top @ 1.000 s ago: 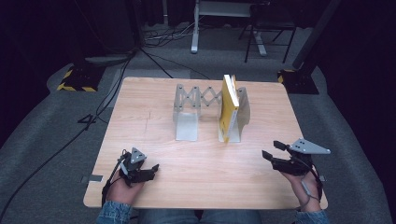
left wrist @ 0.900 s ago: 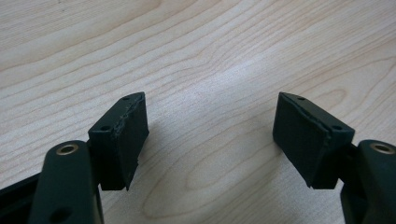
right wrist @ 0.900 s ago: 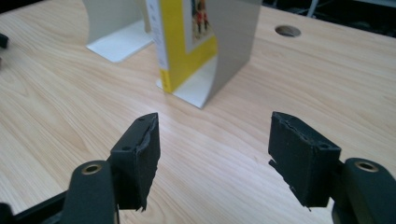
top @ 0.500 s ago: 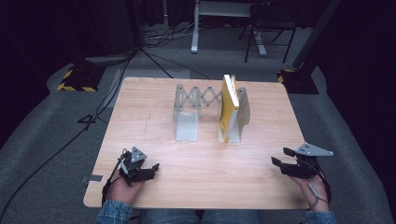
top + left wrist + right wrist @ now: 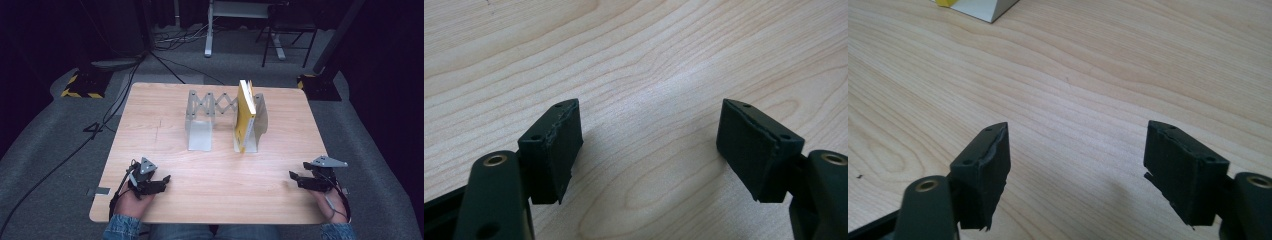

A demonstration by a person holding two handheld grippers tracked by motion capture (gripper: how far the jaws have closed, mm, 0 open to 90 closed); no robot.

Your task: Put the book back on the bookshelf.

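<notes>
The yellow book (image 5: 245, 116) stands upright against the right end of the accordion bookend rack (image 5: 220, 120), its spine toward the person. The right gripper (image 5: 298, 179), jaws spread and empty, lies nearer it than the left gripper (image 5: 159, 181), likewise spread.

Bright tabletop, dark surroundings.
Overhead light leaves a pale sheen on the wooden table (image 5: 664, 65); soft shadows fall beneath the black jaws, whose near parts blur slightly.
</notes>
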